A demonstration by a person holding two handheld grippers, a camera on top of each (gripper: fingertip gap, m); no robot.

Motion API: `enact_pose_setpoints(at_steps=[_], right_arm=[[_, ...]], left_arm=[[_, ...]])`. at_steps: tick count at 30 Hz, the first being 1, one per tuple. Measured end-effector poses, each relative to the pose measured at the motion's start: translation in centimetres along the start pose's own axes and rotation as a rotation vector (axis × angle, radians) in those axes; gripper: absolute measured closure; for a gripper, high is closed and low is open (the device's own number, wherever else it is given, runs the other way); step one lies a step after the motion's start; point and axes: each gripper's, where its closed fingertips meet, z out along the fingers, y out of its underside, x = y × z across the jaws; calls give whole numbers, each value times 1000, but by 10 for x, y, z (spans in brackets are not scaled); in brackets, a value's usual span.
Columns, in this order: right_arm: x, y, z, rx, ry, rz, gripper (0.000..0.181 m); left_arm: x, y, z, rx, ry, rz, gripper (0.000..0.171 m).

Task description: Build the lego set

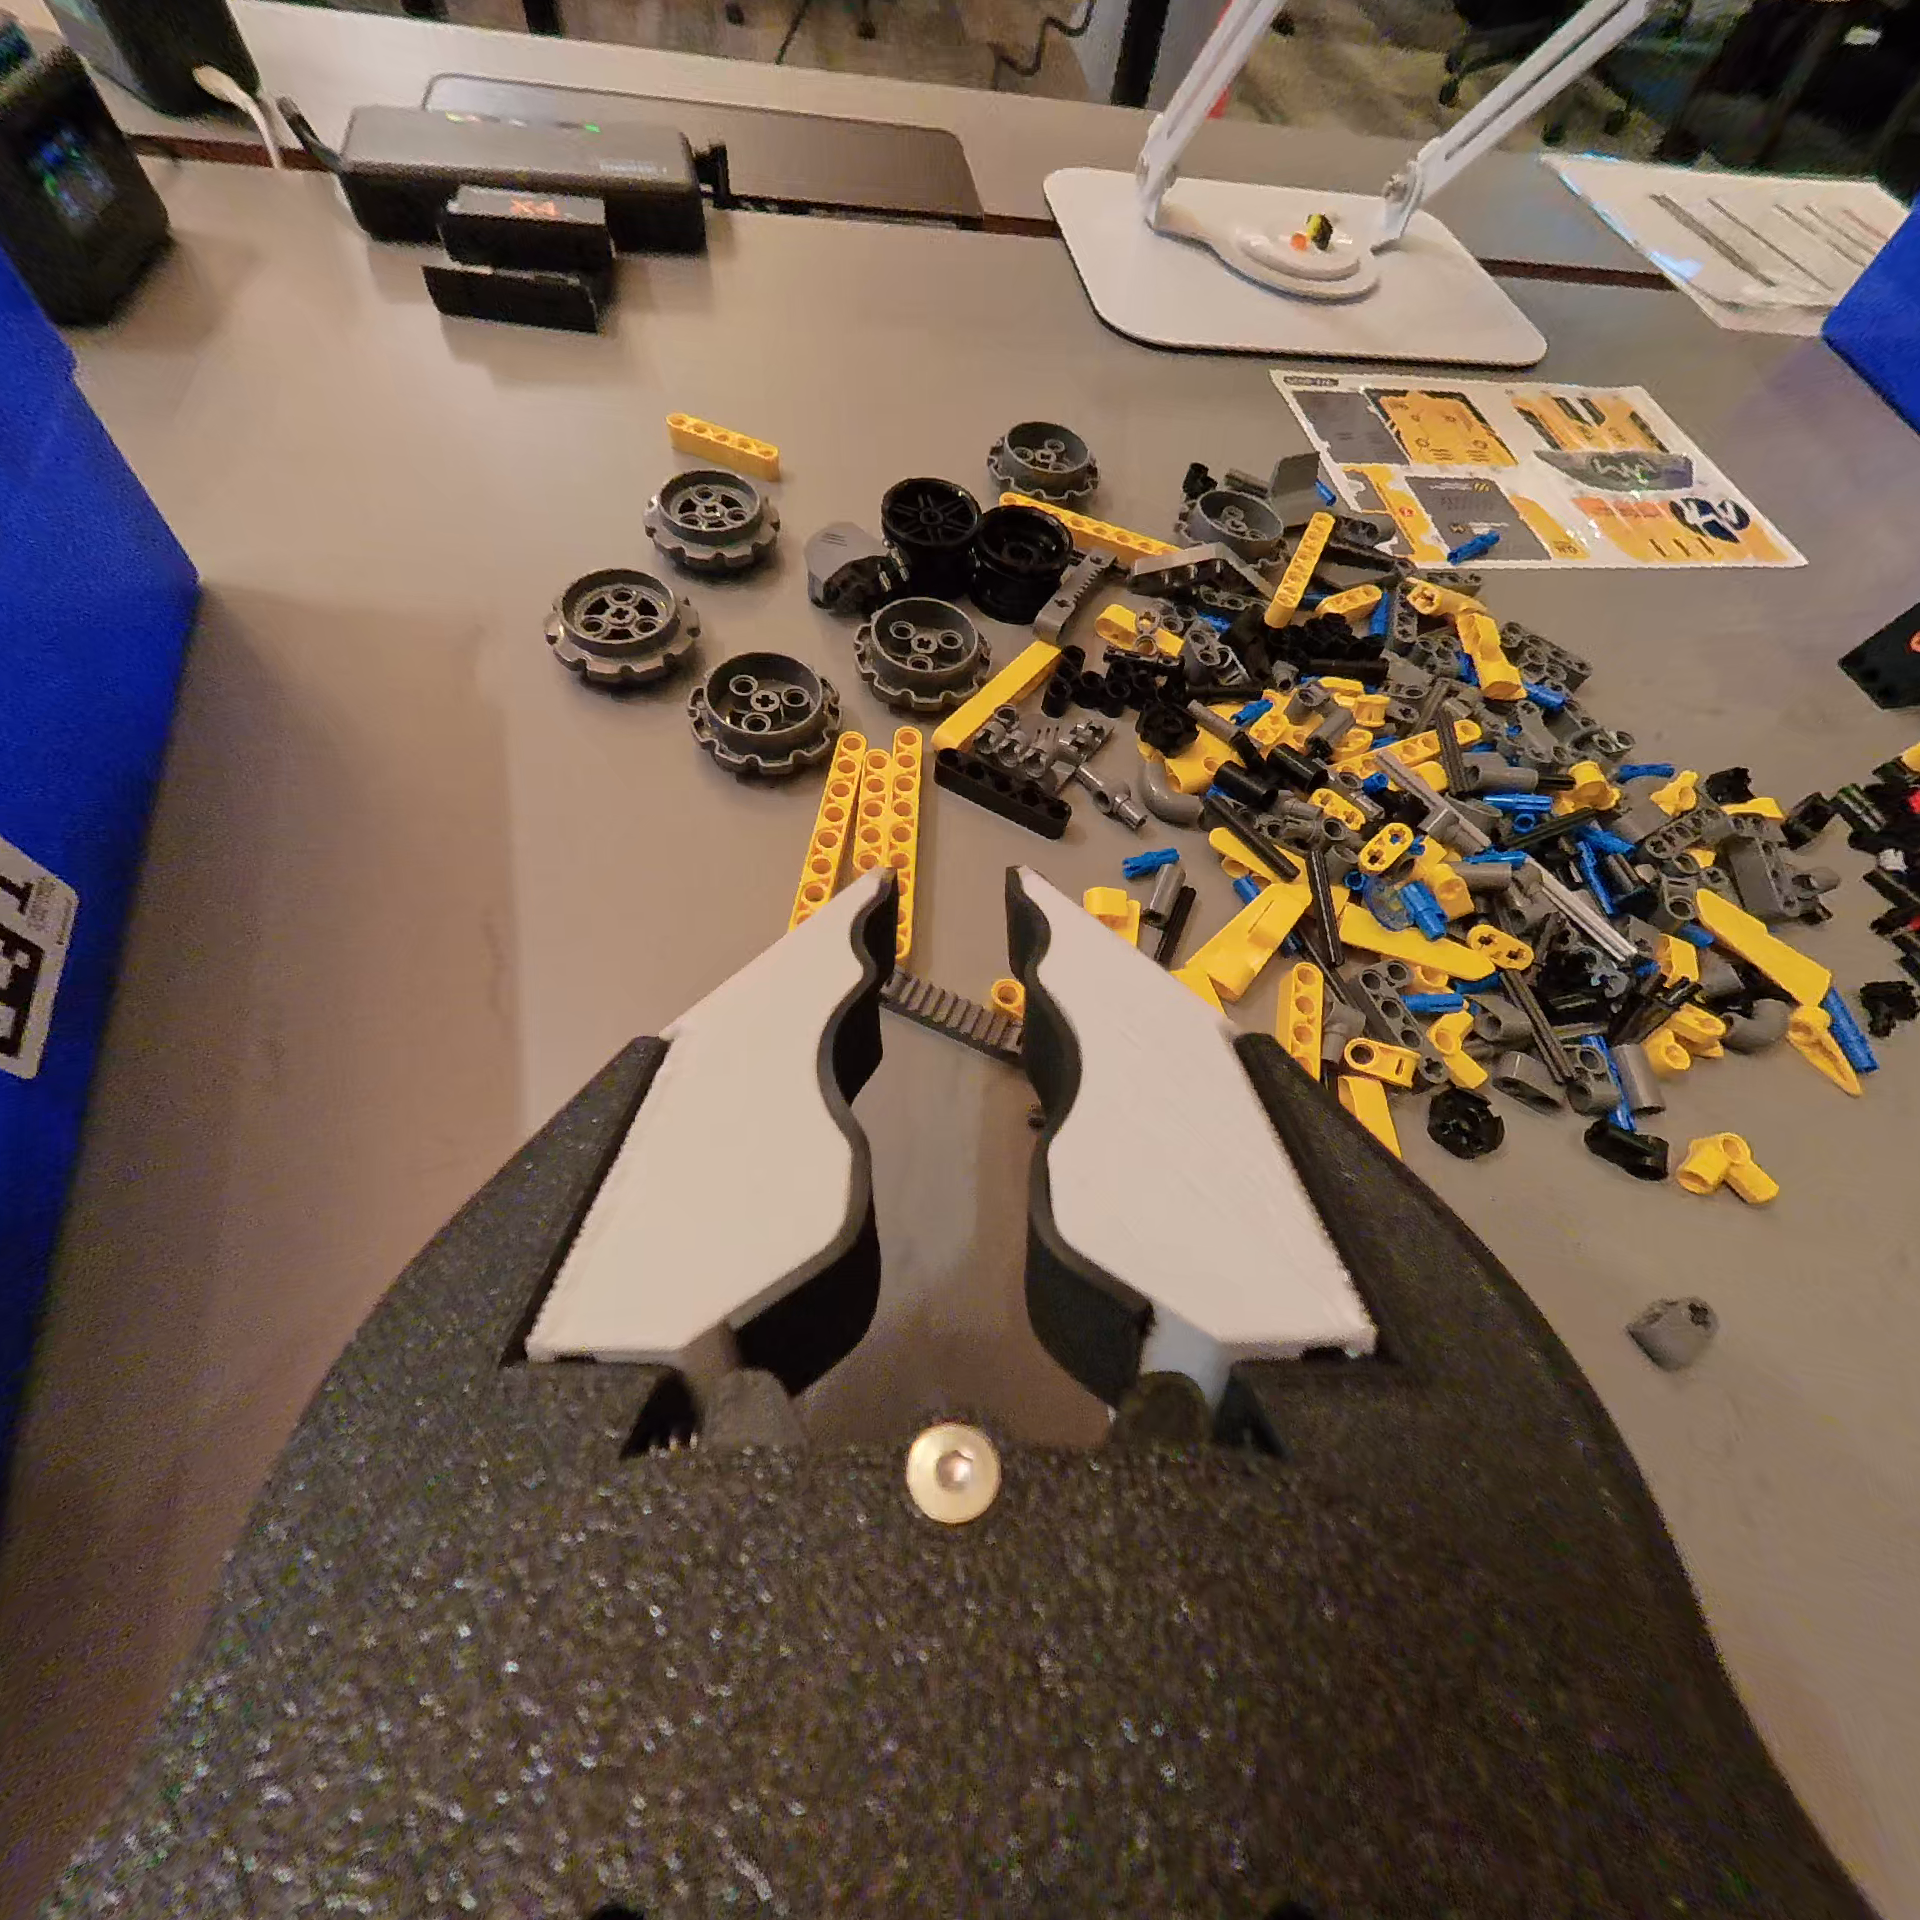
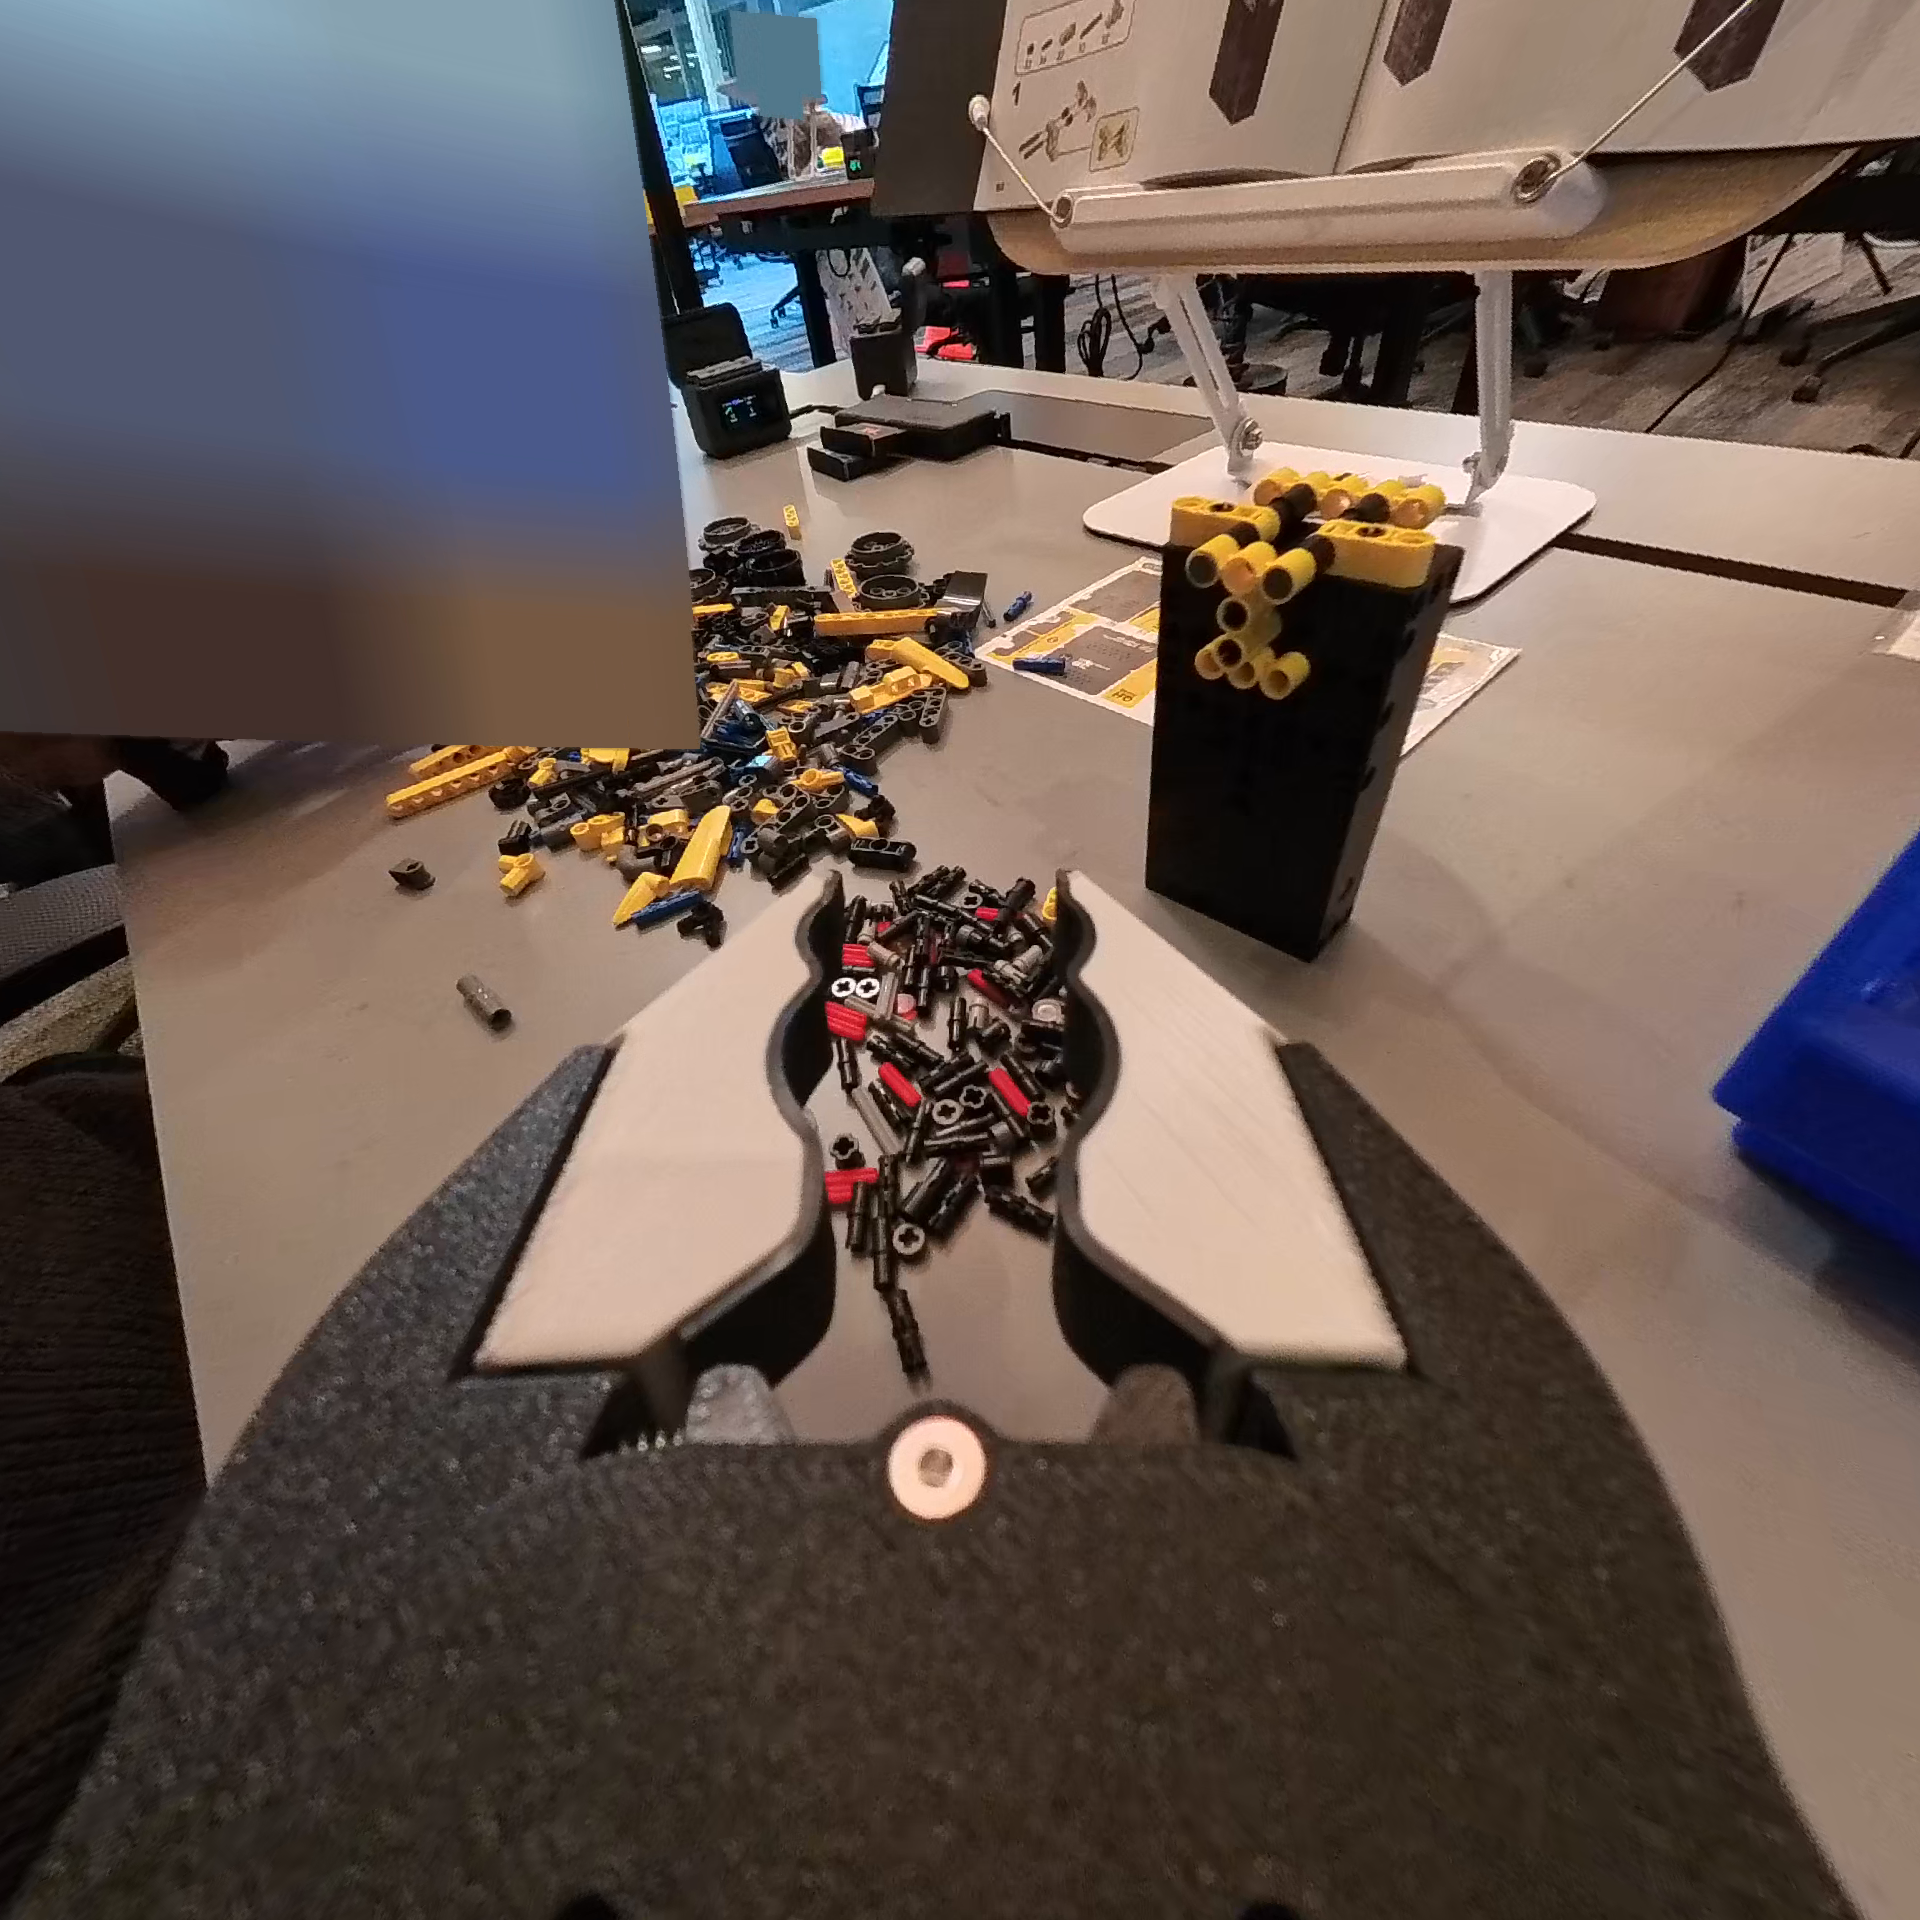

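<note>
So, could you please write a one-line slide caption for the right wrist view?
Open right gripper poised over small black and red connector pins on a grey table, beside a tall black block.

The left claw fills the lower middle of the frame, its two grey fingers parted with nothing between them, poised over a grey table. Just past the fingertips lie three long yellow beams side by side and a dark toothed strip, with grey wheels toward the centre left and a big heap of yellow, black, blue and grey building pieces spreading to the right. In the upper part of the frame sit a sticker sheet, a white stand base and black boxes, and a blue bin runs along the left edge.
</note>
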Motion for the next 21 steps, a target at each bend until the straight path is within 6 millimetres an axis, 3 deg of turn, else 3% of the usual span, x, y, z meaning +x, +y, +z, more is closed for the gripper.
enact_pose_setpoints(at_steps=[9, 12, 15, 18, 21], right_arm=[[4, -5, -5, 39, 23, 6, 145], [5, -7, -7, 59, 27, 17, 149], [6, -10, -9, 79, 26, 26, 150], [6, -11, -11, 90, 26, 23, 150], [5, -11, -11, 91, 25, 15, 150]], left_arm=[[2, -1, -1, 5, -36, 52, 151], [11, -13, -7, 74, -53, 92, 152], [55, -36, -17, 164, 68, 13, 153], [128, -47, -21, 188, 278, -27, 154], [203, -38, -15, 120, 458, 64, 154]])
